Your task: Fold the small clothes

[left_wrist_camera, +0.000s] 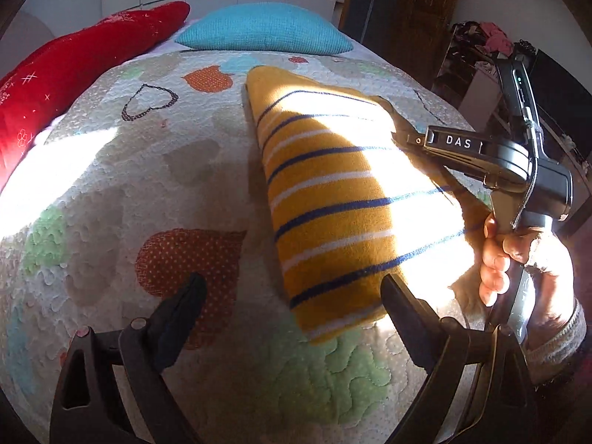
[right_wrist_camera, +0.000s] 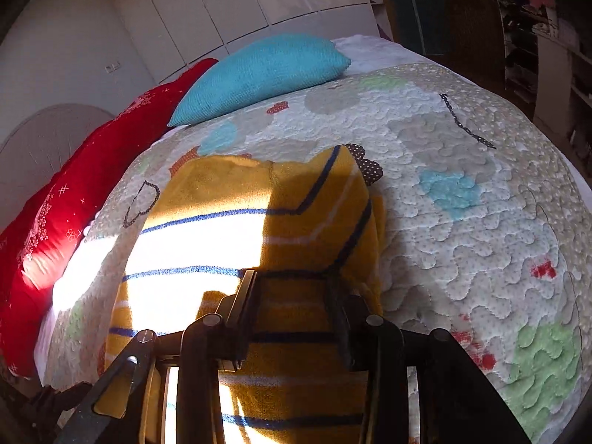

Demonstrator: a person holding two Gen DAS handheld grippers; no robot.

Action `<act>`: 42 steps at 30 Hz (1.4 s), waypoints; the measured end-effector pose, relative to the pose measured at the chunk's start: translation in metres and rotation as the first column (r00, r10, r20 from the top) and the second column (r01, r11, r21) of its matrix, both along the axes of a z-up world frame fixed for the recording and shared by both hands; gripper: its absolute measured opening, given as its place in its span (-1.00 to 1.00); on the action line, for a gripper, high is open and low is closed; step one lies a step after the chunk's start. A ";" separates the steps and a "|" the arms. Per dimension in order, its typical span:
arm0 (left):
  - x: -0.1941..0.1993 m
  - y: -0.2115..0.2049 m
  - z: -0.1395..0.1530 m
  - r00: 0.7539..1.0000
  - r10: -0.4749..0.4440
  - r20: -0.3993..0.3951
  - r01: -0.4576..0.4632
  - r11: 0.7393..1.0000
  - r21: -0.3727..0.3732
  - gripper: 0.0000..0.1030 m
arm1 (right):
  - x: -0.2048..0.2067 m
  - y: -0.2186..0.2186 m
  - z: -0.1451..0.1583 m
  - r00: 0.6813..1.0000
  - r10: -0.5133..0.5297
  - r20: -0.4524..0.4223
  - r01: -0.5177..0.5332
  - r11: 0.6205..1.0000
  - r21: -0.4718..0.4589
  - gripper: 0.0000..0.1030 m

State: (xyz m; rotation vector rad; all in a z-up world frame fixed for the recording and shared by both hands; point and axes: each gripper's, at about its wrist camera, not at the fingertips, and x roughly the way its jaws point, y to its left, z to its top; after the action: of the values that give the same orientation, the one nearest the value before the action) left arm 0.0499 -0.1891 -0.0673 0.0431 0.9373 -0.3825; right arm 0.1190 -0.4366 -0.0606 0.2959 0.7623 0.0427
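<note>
A small yellow garment with blue and white stripes lies folded lengthwise on the quilted bedspread. My left gripper is open just above the quilt, its right finger touching the garment's near corner. My right gripper reaches in from the right over the garment's right edge. In the right wrist view the garment has a flap folded over, and my right gripper has its fingers partly apart over the cloth. I cannot tell whether they pinch it.
A red cushion and a turquoise pillow lie at the head of the bed. White wardrobe doors stand behind. Cluttered shelves stand off the bed's right side. Bright sun patches fall across the quilt.
</note>
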 end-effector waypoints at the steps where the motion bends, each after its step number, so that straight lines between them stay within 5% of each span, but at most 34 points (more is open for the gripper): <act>1: -0.005 0.005 0.004 1.000 0.009 0.017 -0.009 1.000 0.003 0.83 | -0.007 -0.001 0.001 1.000 -0.003 0.011 0.003 1.000 -0.012 -0.21; 2: -0.009 0.011 0.008 0.999 0.019 0.030 -0.019 1.000 0.004 0.83 | -0.014 -0.001 0.001 1.000 -0.005 0.017 0.005 0.999 -0.031 -0.15; 4: -0.017 0.022 0.016 0.998 0.042 0.056 -0.041 0.999 -0.003 0.83 | -0.032 -0.002 0.001 1.000 -0.014 0.019 0.015 0.998 -0.067 0.26; 6: -0.026 0.033 0.026 0.992 0.077 0.097 -0.077 0.997 -0.002 0.83 | -0.053 -0.008 -0.009 0.999 -0.037 -0.012 0.036 0.996 -0.084 0.28; 9: -0.041 0.046 0.046 0.965 0.156 0.211 -0.164 0.986 0.023 0.83 | -0.096 -0.024 -0.026 0.998 -0.055 -0.008 0.055 0.998 0.008 0.28; 13: -0.067 0.055 0.077 0.839 0.295 0.457 -0.367 0.927 0.077 1.00 | -0.147 -0.031 -0.029 0.994 -0.103 0.027 0.102 0.994 0.038 0.29; 16: -0.086 0.052 0.095 0.749 0.303 0.589 -0.439 0.893 0.099 1.00 | -0.173 -0.031 -0.030 0.991 -0.134 0.028 0.134 0.991 0.028 0.29; 18: -0.094 0.047 0.107 0.727 0.266 0.633 -0.422 0.900 0.106 1.00 | -0.185 -0.028 -0.027 0.988 -0.148 0.045 0.148 0.989 0.006 0.29; 20: -0.098 0.039 0.111 0.750 0.234 0.618 -0.378 0.919 0.110 1.00 | -0.193 -0.025 -0.021 0.985 -0.160 0.061 0.160 0.987 -0.001 0.29; 23: -0.095 0.025 0.106 0.835 0.171 0.522 -0.257 0.962 0.096 1.00 | -0.203 -0.024 -0.012 0.981 -0.169 0.096 0.169 0.986 0.017 0.29; 26: -0.086 0.006 0.090 0.884 0.122 0.452 -0.207 0.967 0.145 1.00 | -0.211 -0.023 -0.007 0.976 -0.180 0.121 0.179 0.984 0.018 0.30; 31: -0.083 -0.010 0.063 0.922 0.081 0.378 -0.183 0.952 0.244 1.00 | -0.214 -0.022 -0.009 0.973 -0.196 0.120 0.198 0.980 -0.010 0.32; 42: -0.076 -0.009 0.032 0.969 0.045 0.242 -0.108 0.961 0.256 1.00 | -0.206 -0.010 -0.015 0.980 -0.177 0.091 0.181 0.983 -0.037 0.33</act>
State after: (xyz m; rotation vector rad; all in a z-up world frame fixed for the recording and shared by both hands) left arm -0.0265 -0.1984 -0.0351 0.2926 0.7489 -0.1708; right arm -0.0868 -0.4467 -0.0758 0.3165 0.6462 -0.1308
